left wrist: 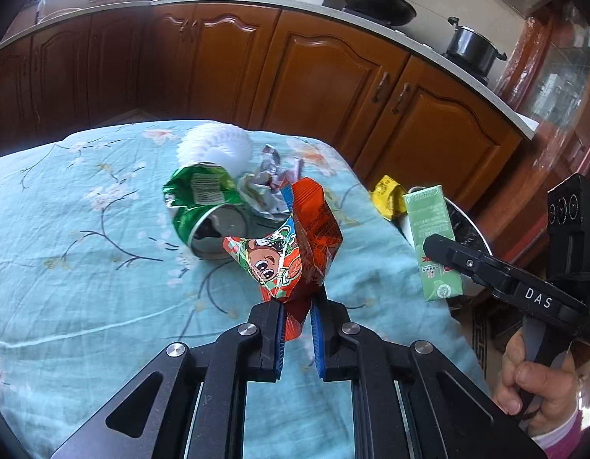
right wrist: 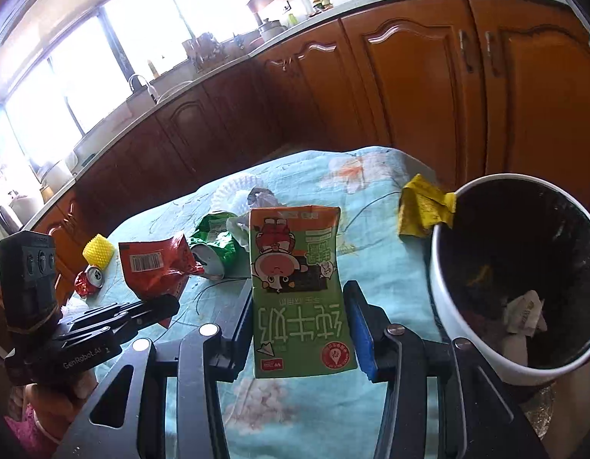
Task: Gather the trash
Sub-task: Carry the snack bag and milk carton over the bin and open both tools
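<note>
The left gripper is clamped on a red snack wrapper, its blue pads pinching the wrapper's lower end so the crumpled foil stands up above the cloth. From the right wrist view the same wrapper shows its barcode side at 9 o'clock, with the left gripper's dark fingers just beneath it.

The right gripper grips a green milk carton, held upside down between the blue pads, its print inverted. In the left wrist view that carton hangs at 3 o'clock, one black finger across its face, and the person's right hand wraps the handle below.

Beyond the wrapper, at 11 o'clock in the left view, a crushed green can lies on its side on the cloth, its open end toward the camera. Touching it at 12 o'clock are a wad of silvery foil and a white foam net. A yellow packet lies at 2 o'clock near the table's edge.

In the right view a white bin with a dark liner stands at 3 o'clock, just beside the table, with crumpled paper inside. The yellow packet sits against its rim. At 9 o'clock, a yellow foam sleeve and a crushed red can lie close together.
</note>
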